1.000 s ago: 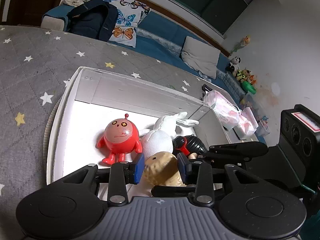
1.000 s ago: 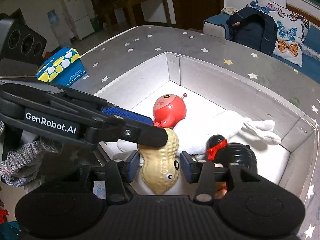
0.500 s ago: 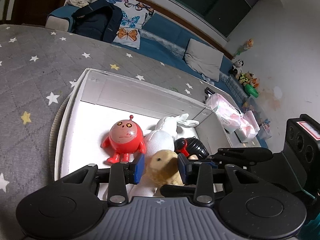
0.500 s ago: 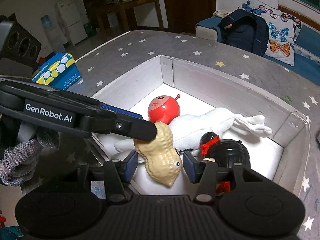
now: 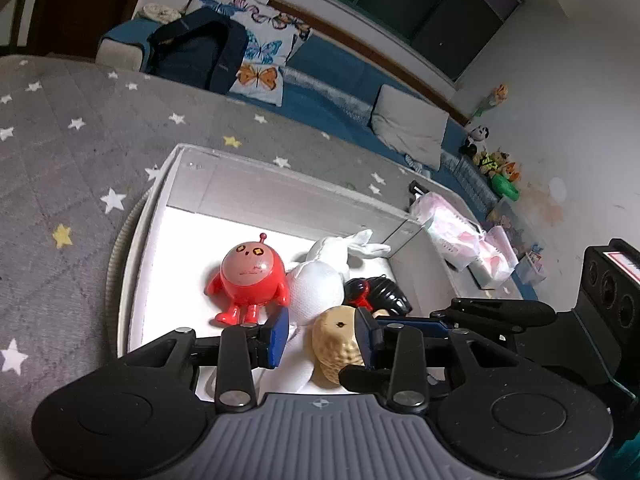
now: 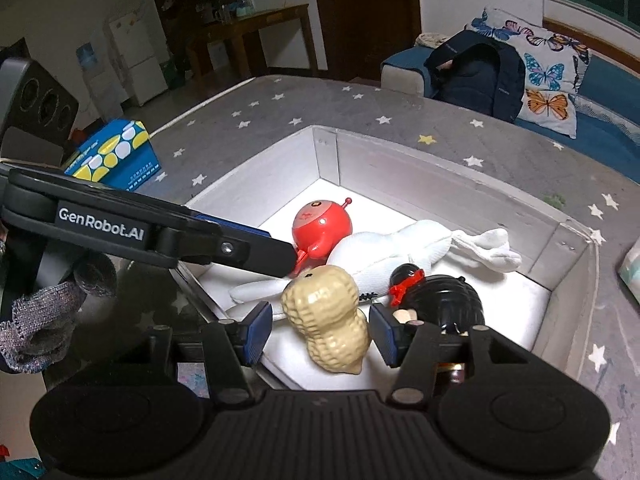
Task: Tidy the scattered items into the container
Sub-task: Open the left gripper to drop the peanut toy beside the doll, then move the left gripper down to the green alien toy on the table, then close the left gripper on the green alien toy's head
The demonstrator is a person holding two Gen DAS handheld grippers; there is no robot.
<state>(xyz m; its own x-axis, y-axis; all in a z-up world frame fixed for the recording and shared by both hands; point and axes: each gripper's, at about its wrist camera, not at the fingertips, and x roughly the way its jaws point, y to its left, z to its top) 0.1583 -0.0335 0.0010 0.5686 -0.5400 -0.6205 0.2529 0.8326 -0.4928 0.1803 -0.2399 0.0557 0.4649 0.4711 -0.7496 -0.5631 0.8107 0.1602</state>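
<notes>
Your right gripper (image 6: pixel 320 330) stands with its blue pads apart, and the peanut toy (image 6: pixel 326 320) sits between them inside the white box (image 6: pixel 460 184), low in the middle of the right wrist frame. Neither pad appears to press the shell, so the release looks done. Your left gripper (image 5: pixel 322 334) is also spread; in the left wrist frame the peanut (image 5: pixel 334 340) lies against its right pad, with a clear gap to the left pad.

To finish this step well, pull both tools straight back and up, away from the toy, so that no pad drags it out over the near wall. Mind the left tool's finger (image 6: pixel 224 246), which crosses the middle left of the right wrist frame just above the peanut. Lift that one first, I would say, so the two tools do not knock.

The peanut rests on the white plush (image 6: pixel 396 248) beside the red round figure (image 6: pixel 322 224) and the black doll (image 6: pixel 448 300), all in the box already. It may roll off the soft cloth, so leave slowly.

The only clear writing is "GenRobot.AI" in white on the left tool's arm (image 6: pixel 100 226). The blue and yellow carton (image 6: pixel 114 156) at the left bears print too small to read.
</notes>
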